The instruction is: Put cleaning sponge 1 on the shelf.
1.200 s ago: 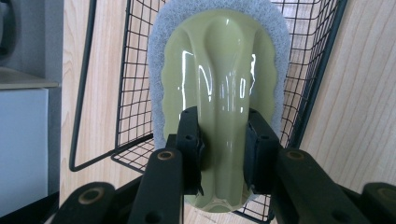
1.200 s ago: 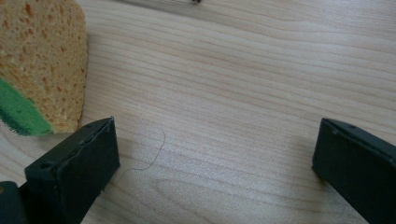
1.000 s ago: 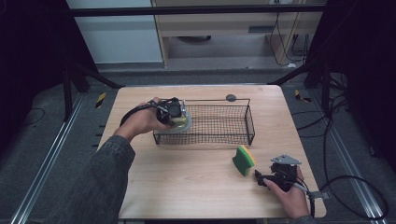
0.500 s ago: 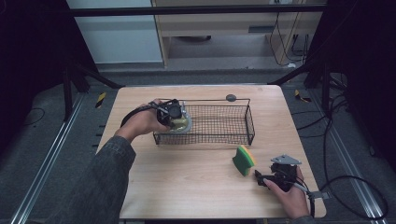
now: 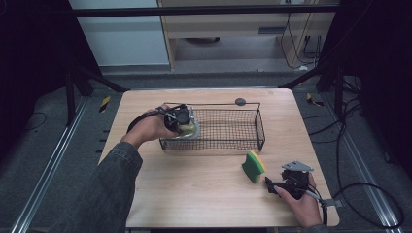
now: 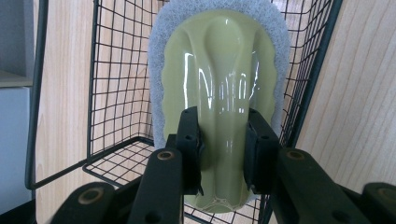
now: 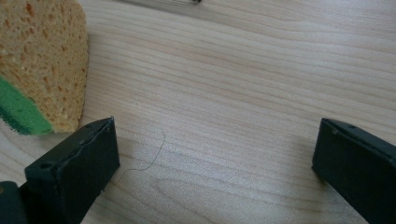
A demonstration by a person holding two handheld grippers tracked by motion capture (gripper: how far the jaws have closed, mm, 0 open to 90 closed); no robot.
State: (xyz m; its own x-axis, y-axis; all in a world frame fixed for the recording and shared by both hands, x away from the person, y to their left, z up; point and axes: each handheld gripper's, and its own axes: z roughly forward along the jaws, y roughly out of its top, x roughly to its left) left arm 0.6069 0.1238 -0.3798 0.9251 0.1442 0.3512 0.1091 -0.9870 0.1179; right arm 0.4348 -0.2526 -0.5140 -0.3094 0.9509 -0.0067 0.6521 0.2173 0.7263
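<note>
A black wire basket (image 5: 228, 131) stands on the wooden table (image 5: 194, 184). My left gripper (image 5: 182, 121) is shut on a scrub pad with a pale green plastic handle and white pad (image 6: 219, 88), held over the basket's left end (image 6: 121, 93). The scrub pad (image 5: 189, 130) hangs at the basket's left rim. A yellow and green sponge (image 5: 254, 166) stands on edge in front of the basket. My right gripper (image 5: 274, 186) rests low at the table's front right, open, with bare wood between its jaws; the sponge (image 7: 39, 65) lies just left of its left jaw.
A small dark round object (image 5: 240, 102) lies behind the basket near the table's far edge. Cables trail on the floor at the right (image 5: 359, 194). A cabinet (image 5: 233, 29) stands beyond the table.
My left gripper with the scrub pad has shifted slightly lower at the basket's left end. The right gripper and the sponge have stayed put.
</note>
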